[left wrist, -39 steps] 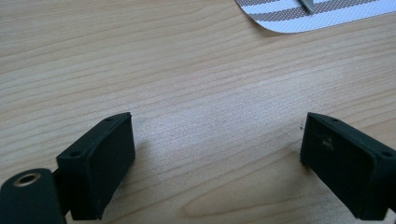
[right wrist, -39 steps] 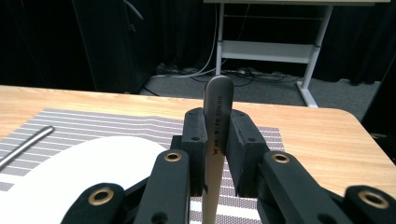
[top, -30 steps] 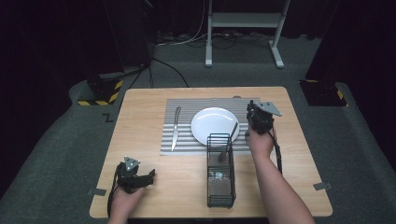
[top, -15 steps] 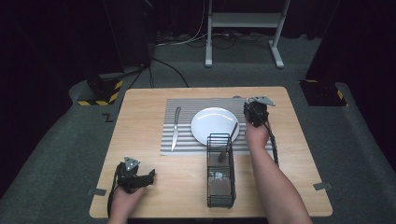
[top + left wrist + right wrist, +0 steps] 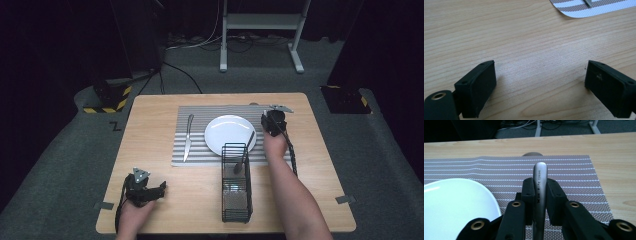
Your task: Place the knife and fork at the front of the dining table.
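The right tongs (image 5: 540,195) are clenched on a metal handle (image 5: 539,180), whose rounded end sticks up between the pads above the mat (image 5: 574,170), just beside the plate (image 5: 454,200). That close view shows faint stamped lettering on the handle, too small to read, and cuts off the lower end, so what kind of utensil it is cannot be told there. In the high view the right tongs (image 5: 272,122) sit at the plate's (image 5: 225,132) right edge, and the utensil reads as a thin dark line slanting down toward the basket (image 5: 236,200); its tip is lost among the wires. A knife (image 5: 188,136) lies on the mat's left side. The left tongs (image 5: 142,189) rest on the tabletop (image 5: 150,125) at the near left corner; their own view (image 5: 540,82) shows them released, bare wood between them, with a mat corner cut off at the top.
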